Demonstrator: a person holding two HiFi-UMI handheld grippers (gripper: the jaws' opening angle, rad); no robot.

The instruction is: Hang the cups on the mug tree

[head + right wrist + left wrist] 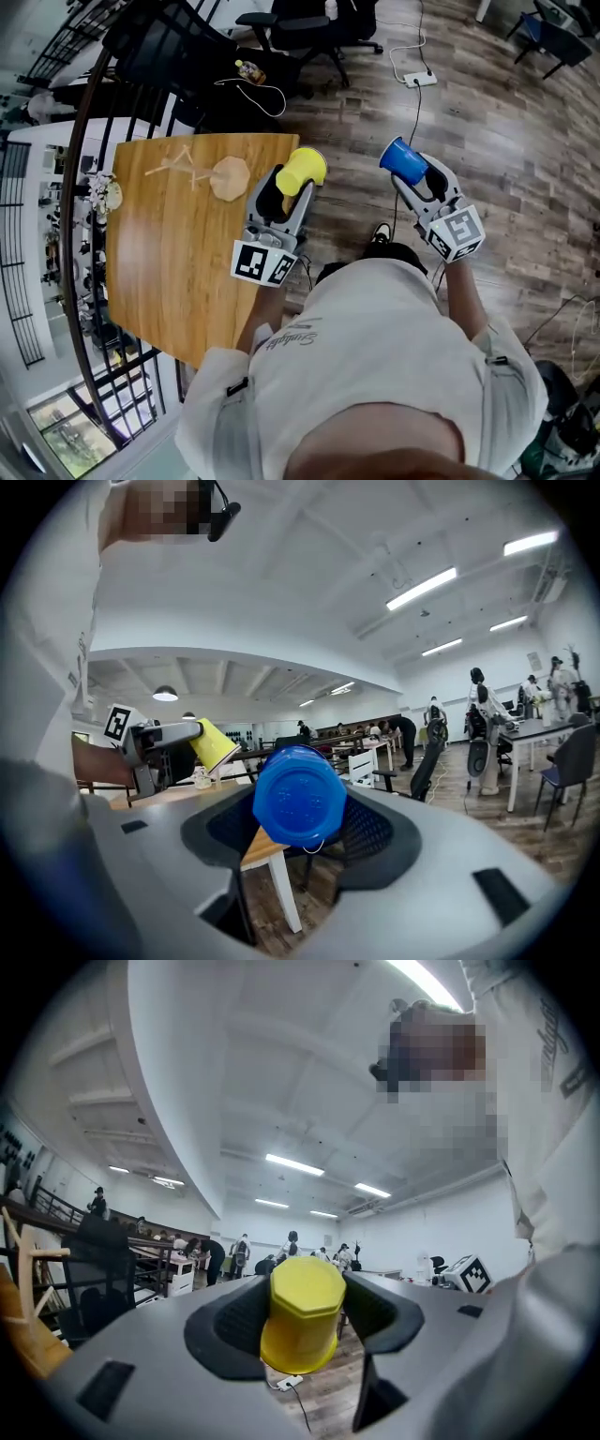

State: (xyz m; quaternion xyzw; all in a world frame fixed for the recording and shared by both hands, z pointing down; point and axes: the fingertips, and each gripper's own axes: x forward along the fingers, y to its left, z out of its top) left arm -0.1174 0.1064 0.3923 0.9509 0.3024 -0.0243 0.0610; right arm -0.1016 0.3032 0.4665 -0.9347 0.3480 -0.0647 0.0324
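My left gripper (291,190) is shut on a yellow cup (302,171) and hovers over the right edge of the wooden table (159,272). In the left gripper view the yellow cup (302,1312) sits clamped between both pads, its base pointing outward. Off the table, over the floor, my right gripper (419,175) is shut on a blue cup (403,161). The right gripper view shows the blue cup (298,797) base-first between the jaws, with the yellow cup (211,745) at the left. The wooden mug tree (202,173) is on the table left of the yellow cup, all its pegs bare.
A small white object (105,192) lies at the table's left edge. A dark railing (89,122) curves round the table's far and left sides. Office chairs (309,23), a power strip with cable (419,79) and a bottle (249,70) occupy the wooden floor beyond.
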